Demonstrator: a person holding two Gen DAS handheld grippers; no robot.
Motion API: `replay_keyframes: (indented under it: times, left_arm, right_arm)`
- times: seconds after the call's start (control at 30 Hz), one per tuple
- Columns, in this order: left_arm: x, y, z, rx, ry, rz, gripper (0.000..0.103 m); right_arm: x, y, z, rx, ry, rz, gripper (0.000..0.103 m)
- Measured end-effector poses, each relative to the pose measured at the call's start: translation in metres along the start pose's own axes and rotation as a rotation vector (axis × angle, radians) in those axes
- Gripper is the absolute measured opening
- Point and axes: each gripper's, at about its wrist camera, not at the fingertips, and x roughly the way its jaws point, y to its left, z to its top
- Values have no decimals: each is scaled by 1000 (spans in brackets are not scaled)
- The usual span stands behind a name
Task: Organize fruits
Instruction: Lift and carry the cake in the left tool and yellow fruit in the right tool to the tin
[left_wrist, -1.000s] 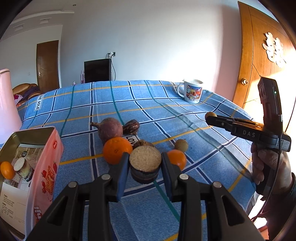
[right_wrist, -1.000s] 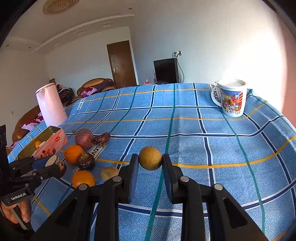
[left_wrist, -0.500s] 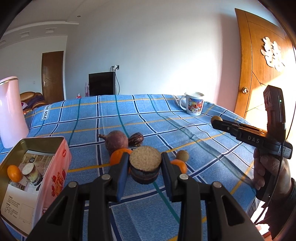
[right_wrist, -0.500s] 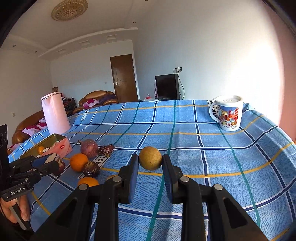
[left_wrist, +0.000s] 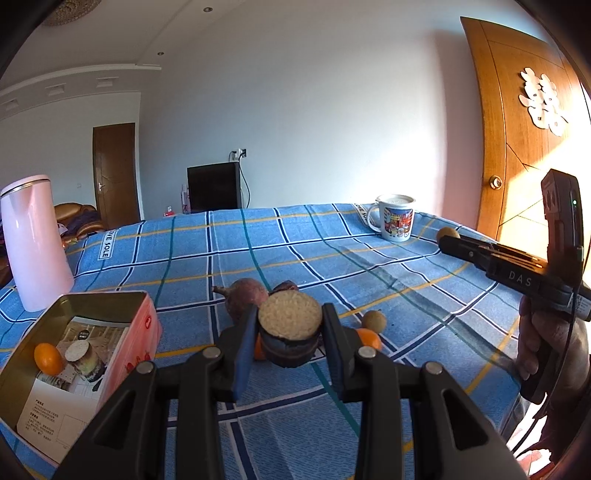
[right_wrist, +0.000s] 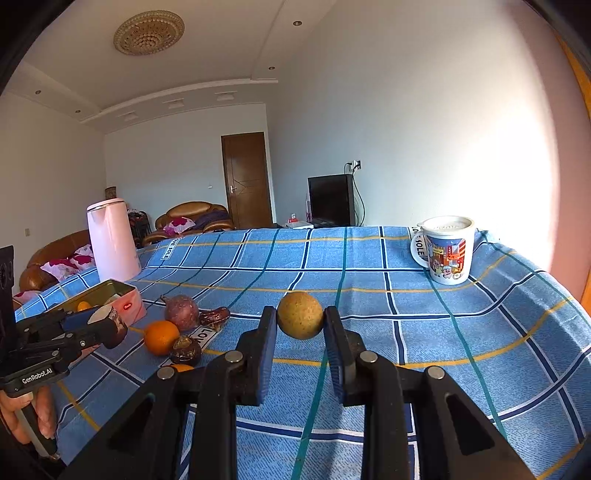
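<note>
Blue plaid cloth (left_wrist: 258, 254) covers the whole work surface, with a white-walled room, a dark door and a black cabinet behind it.

Low in the left wrist view, the left gripper (left_wrist: 290, 334) has its jaws drawn in on a cut fruit half (left_wrist: 289, 338), dark-skinned with a pale, grainy cut face turned up toward the camera; each jaw presses a side of the dark rind, and the piece is held clear of the cloth. Low in the right wrist view, the right gripper (right_wrist: 300, 325) pinches a round tan fruit (right_wrist: 300, 314), speckled and dull yellow-brown, between its two blue-padded jaws, also held above the cloth.

At lower left of the left view sits an open tin box (left_wrist: 146, 325) holding a small orange fruit (left_wrist: 48, 358) and another cut half (left_wrist: 79, 356). Behind the left gripper's fingers a purple round fruit (left_wrist: 245, 295) lies on the cloth, with a small brown fruit (left_wrist: 373, 320) and an orange (left_wrist: 367, 339) to the right. In the right view, left of centre, an orange (right_wrist: 161, 336), a dark wrinkled fruit (right_wrist: 185, 350) and a dark oblong piece (right_wrist: 215, 316) lie close together. A printed mug (right_wrist: 447, 254) stands at upper right, a pink kettle (right_wrist: 110, 240) at far left.
</note>
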Motion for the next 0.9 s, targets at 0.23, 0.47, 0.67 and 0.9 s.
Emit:
replay_keyframes:
  times: [0.23, 0.47, 0.67, 0.9]
  left_arm:
    - [-15, -1, 8, 28, -64, 51, 36]
    - [-24, 5, 15, 22, -92, 71, 36]
    - [-31, 8, 18, 13, -106, 80, 36]
    - [-33, 12, 18, 5, -99, 88, 36]
  right_arm:
    - [-6, 3, -2, -9, -18, -12, 27]
    - [-5, 8, -3, -19, -12, -11, 27]
    - [-10, 16, 4, -32, -31, -4, 27]
    - [-13, 27, 10, -39, -47, 16, 27]
